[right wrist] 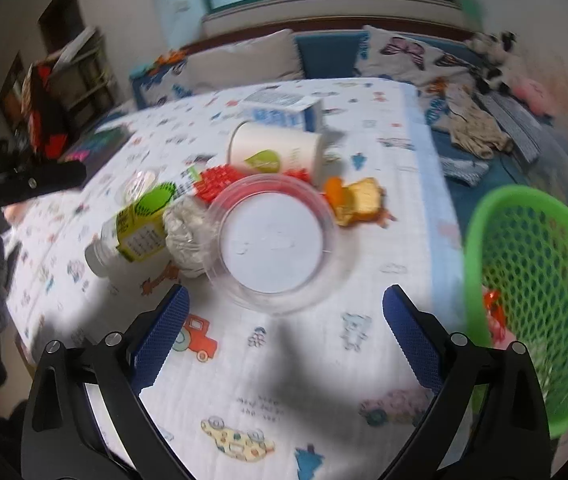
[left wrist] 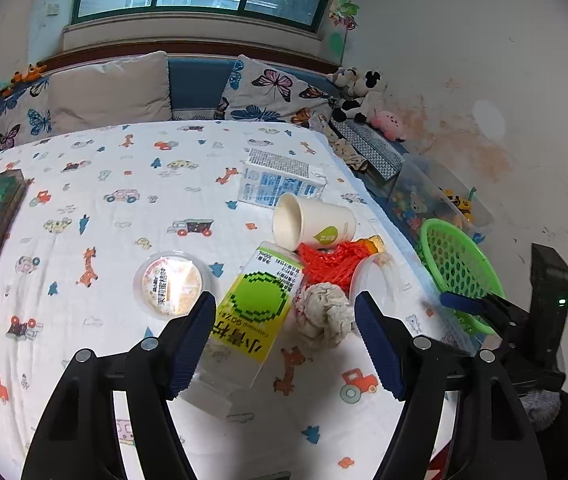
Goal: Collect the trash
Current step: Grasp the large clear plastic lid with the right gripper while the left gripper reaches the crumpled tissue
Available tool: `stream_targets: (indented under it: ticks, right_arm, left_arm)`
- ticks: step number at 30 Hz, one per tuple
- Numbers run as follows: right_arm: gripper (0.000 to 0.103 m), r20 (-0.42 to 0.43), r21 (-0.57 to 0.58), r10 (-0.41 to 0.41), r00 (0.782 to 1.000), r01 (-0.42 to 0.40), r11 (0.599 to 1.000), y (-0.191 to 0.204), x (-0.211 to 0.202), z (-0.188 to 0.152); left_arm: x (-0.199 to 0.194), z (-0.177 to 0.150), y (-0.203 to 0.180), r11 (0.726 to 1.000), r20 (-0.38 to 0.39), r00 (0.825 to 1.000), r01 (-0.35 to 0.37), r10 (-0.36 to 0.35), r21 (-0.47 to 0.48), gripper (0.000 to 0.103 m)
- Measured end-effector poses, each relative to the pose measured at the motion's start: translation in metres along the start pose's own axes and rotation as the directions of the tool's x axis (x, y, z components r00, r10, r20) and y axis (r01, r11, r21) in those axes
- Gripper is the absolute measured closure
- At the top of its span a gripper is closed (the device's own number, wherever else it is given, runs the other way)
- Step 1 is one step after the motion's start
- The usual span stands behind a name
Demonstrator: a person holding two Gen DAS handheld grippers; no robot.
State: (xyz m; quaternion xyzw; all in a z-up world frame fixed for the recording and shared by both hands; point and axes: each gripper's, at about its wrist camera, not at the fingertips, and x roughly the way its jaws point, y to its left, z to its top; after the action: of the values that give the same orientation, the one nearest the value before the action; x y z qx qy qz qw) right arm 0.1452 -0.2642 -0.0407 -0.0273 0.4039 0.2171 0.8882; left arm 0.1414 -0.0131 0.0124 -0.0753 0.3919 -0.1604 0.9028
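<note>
Between our left gripper's [left wrist: 284, 344] fingers, which stand apart and empty, lies a clear plastic bottle [left wrist: 250, 312] with a yellow-green label, flat on the counter [left wrist: 124, 216] and its printed cotton cloth. Just right of it: a crumpled paper wad [left wrist: 324, 314]; beyond, red plastic netting [left wrist: 324, 262] and a tipped paper cup [left wrist: 312, 222]. Left of those fingers sits a round sealed pudding tub [left wrist: 170, 282]. Ahead of our right gripper [right wrist: 284, 332], fingers spread wide and holding nothing, lies a round transparent lid [right wrist: 272, 240]. Right of those fingers stands a green perforated plastic basket [right wrist: 540, 280] with a wrapper inside.
</note>
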Motion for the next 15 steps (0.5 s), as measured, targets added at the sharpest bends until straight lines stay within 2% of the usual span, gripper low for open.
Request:
stream_targets:
  ticks: [8, 15]
  right_arm:
    - [0.005, -0.054, -0.087, -0.021, 0.998, 0.017, 0.996, 0.007, 0.033, 0.006]
    - [0.005, -0.054, -0.098, -0.036, 0.998, 0.031, 0.995, 0.006, 0.046, 0.009]
  left_arm:
    - [-0.005, -0.006, 0.005, 1.0, 0.0, 1.0, 0.003, -0.003, 0.008, 0.034]
    - [-0.003, -0.013, 0.003, 1.0, -0.016, 1.0, 0.014, -0.013, 0.028, 0.034]
